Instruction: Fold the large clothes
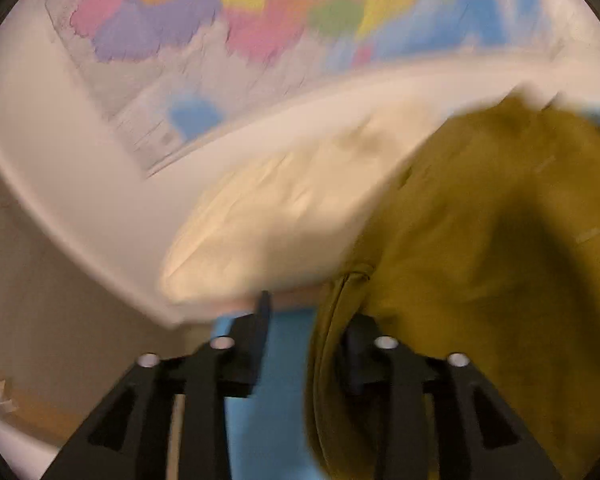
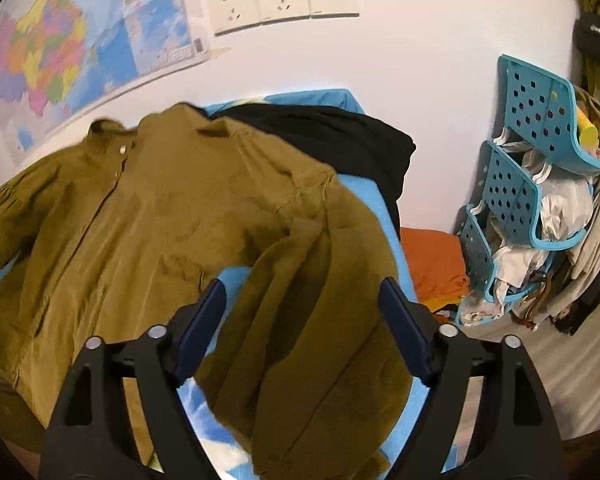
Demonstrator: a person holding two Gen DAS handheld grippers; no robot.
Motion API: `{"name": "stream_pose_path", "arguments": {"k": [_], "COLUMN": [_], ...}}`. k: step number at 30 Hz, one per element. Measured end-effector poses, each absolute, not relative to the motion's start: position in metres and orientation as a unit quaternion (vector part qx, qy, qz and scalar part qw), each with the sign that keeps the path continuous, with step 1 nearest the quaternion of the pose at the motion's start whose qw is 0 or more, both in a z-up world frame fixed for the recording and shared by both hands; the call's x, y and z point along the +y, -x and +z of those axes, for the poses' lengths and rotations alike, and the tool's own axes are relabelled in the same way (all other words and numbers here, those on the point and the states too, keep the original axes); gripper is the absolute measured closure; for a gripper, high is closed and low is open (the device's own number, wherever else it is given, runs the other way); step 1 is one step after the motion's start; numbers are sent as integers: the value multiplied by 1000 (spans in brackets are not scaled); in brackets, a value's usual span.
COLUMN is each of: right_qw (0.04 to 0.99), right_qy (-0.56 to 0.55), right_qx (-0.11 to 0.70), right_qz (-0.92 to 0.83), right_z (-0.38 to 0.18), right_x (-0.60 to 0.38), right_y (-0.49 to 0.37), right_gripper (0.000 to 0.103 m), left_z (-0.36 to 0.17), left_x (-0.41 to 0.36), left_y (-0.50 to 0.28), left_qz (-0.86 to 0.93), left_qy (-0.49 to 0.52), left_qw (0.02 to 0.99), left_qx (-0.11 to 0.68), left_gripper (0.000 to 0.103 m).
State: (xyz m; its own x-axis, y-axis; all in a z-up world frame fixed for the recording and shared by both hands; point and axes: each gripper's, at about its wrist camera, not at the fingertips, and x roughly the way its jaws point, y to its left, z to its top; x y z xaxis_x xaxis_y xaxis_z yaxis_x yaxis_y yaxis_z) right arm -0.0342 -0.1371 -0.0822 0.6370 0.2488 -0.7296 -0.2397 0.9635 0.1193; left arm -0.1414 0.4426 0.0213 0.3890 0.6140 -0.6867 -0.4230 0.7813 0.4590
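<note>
Warm indoor light; the left wrist view is smeared with motion blur, both bowed at the edges.

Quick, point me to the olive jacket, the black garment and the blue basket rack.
olive jacket [image 2: 172,208], right wrist view, front panel.
black garment [image 2: 340,136], right wrist view, upper fold.
blue basket rack [image 2: 508,196], right wrist view, middle tier's perforated wall.

White wall [image 2: 400,92]: colourful map [image 2: 60,56] left of triple socket panel [image 2: 284,2]; blue perforated rack [image 2: 532,184] right, below; pale floor [image 2: 568,380] beneath rack.
</note>
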Motion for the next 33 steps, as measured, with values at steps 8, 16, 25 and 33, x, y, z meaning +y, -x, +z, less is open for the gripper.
{"name": "stream_pose_path", "arguments": {"k": [8,16,25,33], "right_qw": [893,898,850,757], "right_qy": [-15,-127,-102,-97], "right_qx": [427,373,321,373], "right_qz": [139,197,405,528], "right_z": [-95,-22,100,80], "right_x": [-144,-185,-85,78], "right_y": [28,27,20,-20], "right_gripper": [58,91,92,92], "left_z": [32,99,87,77], "left_x": [455,398,333,320], "left_y": [155,163,112,92], "left_qz": [304,174,-23,-82], "left_qy": [4,-2,14,37], "left_qw": [872,939,946,938], "left_qx": [383,296,322,335], "left_gripper": [43,35,34,34]}}
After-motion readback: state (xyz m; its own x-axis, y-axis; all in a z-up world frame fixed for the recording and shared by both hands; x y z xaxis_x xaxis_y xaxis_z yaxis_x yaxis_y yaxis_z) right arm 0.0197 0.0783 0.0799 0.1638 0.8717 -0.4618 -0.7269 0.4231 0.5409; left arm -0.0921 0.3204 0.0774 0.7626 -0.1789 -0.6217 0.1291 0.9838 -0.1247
